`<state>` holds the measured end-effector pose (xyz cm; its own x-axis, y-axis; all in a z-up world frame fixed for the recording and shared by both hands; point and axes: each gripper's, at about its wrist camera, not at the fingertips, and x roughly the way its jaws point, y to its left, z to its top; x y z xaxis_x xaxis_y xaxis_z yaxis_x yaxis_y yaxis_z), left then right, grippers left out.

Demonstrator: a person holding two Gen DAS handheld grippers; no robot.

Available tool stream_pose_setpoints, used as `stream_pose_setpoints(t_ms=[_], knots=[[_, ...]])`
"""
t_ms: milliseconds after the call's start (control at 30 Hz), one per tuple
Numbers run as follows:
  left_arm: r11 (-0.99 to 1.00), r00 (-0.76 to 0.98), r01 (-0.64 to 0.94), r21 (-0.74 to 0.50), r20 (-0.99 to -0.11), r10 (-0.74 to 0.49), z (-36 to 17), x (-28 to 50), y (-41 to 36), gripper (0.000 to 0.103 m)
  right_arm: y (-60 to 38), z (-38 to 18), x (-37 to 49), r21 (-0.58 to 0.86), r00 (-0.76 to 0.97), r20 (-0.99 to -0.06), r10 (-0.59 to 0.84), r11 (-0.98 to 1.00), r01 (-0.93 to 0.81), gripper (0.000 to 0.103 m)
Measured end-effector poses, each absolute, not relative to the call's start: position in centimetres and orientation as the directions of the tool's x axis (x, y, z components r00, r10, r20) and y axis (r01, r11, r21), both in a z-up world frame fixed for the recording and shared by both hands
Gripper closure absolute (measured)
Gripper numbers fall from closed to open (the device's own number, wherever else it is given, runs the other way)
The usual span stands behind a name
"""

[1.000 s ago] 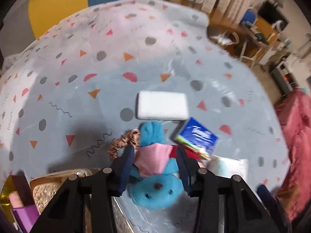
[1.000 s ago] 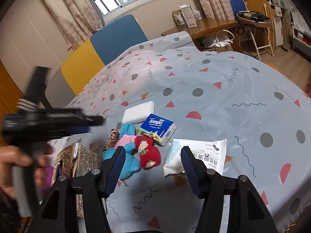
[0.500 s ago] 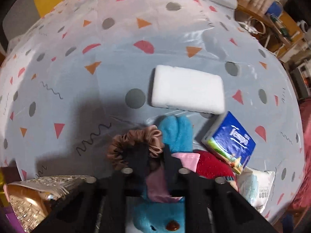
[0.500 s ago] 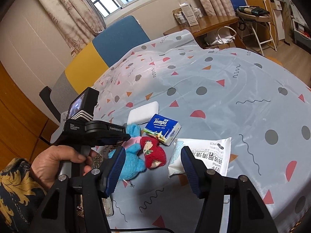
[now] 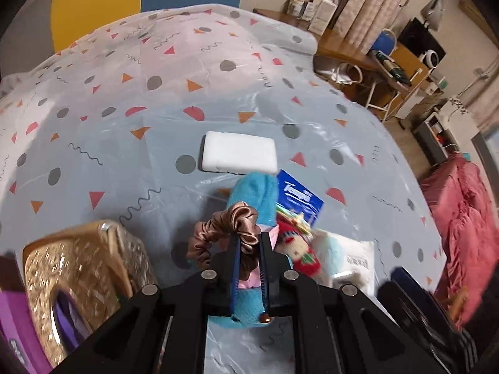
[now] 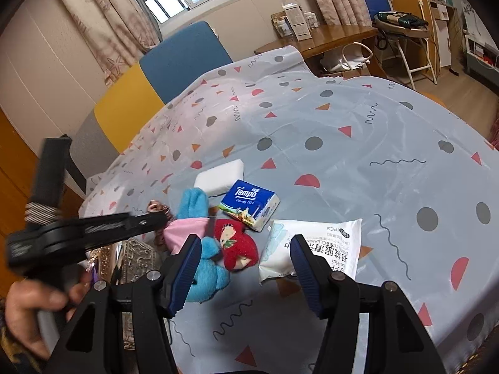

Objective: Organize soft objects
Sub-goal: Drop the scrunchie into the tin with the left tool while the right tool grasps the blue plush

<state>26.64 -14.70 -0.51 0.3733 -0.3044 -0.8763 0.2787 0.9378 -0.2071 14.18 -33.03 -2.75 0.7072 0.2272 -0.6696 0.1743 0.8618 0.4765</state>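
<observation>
The left gripper [image 5: 249, 249] is clenched on the scrunchie [image 5: 224, 227], lifted above the blue toy [image 5: 254, 190]. Only one fold is pinched, so it can slip out, or catch the toy's pink cloth [image 6: 184, 232]. The gold box [image 5: 78, 268] waits at 9 o'clock. The right gripper [image 6: 244, 268] hangs released, holding nothing.

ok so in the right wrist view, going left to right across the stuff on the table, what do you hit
blue plush toy → red plush toy → wet wipes pack. The white sponge and Tempo tissue pack lie farther back and overlap that order, so they are left out.
</observation>
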Motion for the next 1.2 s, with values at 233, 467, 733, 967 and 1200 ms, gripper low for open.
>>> stream_pose_setpoints(t_ms=[233,467,733,967,1200], knots=[[0.887,0.377,0.329,-0.325,-0.816,-0.439,2.1,22.8,-14.0,0.092,-32.3,-3.1,14.5,0.430,0.681,-0.702,0.210,0.886,0.170,0.043],[0.857,0.442,0.363,-0.367,-0.742,-0.505,5.7,18.2,-11.7,0.092,-32.1,-3.8,14.9,0.415,0.643,-0.737,0.208,0.890,0.187,0.043],[0.853,0.482,0.401,-0.333,-0.716,-0.505,7.3,15.6,-9.5,0.092,-28.7,-5.1,16.8,0.547,0.520,-0.728,0.446,0.836,0.048,0.039],[0.863,0.503,0.379,-0.335,-0.708,-0.496,8.0,16.9,-8.0,0.092,-25.8,-6.8,20.9,0.595,0.435,-0.744,0.507,0.799,0.086,0.030],[0.887,0.610,0.298,-0.353,-0.644,-0.461,11.1,18.0,-3.2,0.092,-23.9,-9.5,23.7,0.553,0.394,-0.781,0.485,0.830,0.075,0.029]])
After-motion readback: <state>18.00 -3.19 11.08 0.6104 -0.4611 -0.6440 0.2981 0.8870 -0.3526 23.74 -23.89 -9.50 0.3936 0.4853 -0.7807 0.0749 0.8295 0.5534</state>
